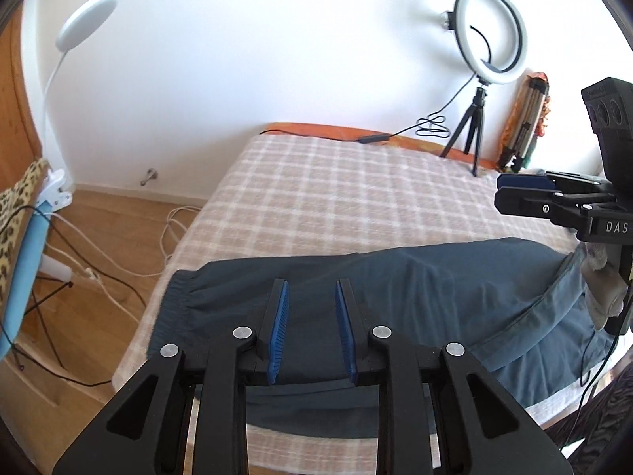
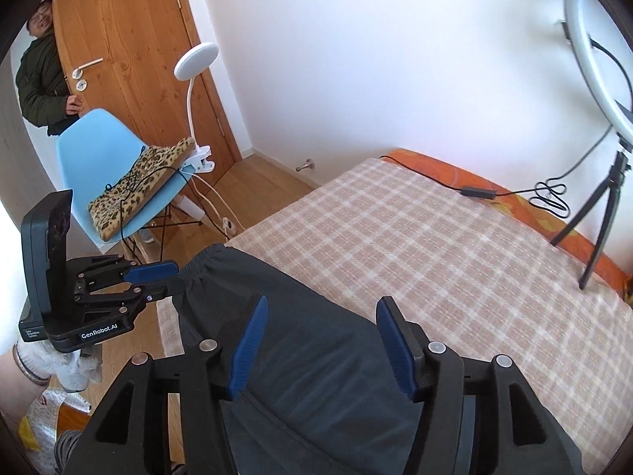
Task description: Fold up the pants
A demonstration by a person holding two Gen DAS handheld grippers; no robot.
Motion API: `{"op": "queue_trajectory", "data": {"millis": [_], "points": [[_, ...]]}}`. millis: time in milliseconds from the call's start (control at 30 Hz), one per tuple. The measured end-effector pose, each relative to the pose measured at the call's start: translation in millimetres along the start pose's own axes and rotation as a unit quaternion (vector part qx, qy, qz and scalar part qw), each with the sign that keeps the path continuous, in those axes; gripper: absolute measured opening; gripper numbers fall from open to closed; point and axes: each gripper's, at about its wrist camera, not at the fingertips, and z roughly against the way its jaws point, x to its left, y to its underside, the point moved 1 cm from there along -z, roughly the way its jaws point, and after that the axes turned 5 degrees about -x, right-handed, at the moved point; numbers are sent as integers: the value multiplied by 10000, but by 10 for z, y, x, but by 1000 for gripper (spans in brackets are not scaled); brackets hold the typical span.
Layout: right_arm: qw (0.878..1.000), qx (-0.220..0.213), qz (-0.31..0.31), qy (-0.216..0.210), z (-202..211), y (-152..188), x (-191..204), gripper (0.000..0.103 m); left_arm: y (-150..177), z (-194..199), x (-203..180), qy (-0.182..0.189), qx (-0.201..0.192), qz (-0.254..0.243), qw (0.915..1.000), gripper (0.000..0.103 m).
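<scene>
Dark blue-grey pants [image 1: 395, 297] lie across the near edge of the bed [image 1: 336, 198], elastic waistband [image 1: 178, 297] at the left end. They also show in the right wrist view [image 2: 316, 336]. My left gripper [image 1: 311, 289] is open, hovering above the pants near the waistband, holding nothing. It also shows from the side in the right wrist view [image 2: 174, 275]. My right gripper [image 2: 320, 308] is open wide above the pants, empty. It also shows at the right edge of the left wrist view [image 1: 502, 192].
The bed has a beige plaid cover [image 2: 435, 257]. A ring light on a tripod [image 1: 490, 39] and its cable [image 1: 431, 126] stand at the far side. A blue chair [image 2: 99, 150] with a leopard cushion and clip lamp stands left. A person [image 2: 43, 63] stands by the wooden door.
</scene>
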Motion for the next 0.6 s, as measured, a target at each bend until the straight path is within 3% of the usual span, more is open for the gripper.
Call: {"op": "queue_trajectory", "data": {"millis": [67,167,267,600], "points": [[9997,-118,-87,207,281,127,-191,60,-44,-31,-268,251,-25,-95,9996,24],[9983,-181,-249,490,700,369,-528,60,-82,-112,-691,720,-24,-173,9973,39],[9949,-178,-444,892,1137,650,-962,60,-94,-213,-1162,1113,-4,-334,9932,40],[9657,16,-1559,2078,2349,1465,-2295,60,175,-762,-2596,2207,728,-908,9684,54]]}}
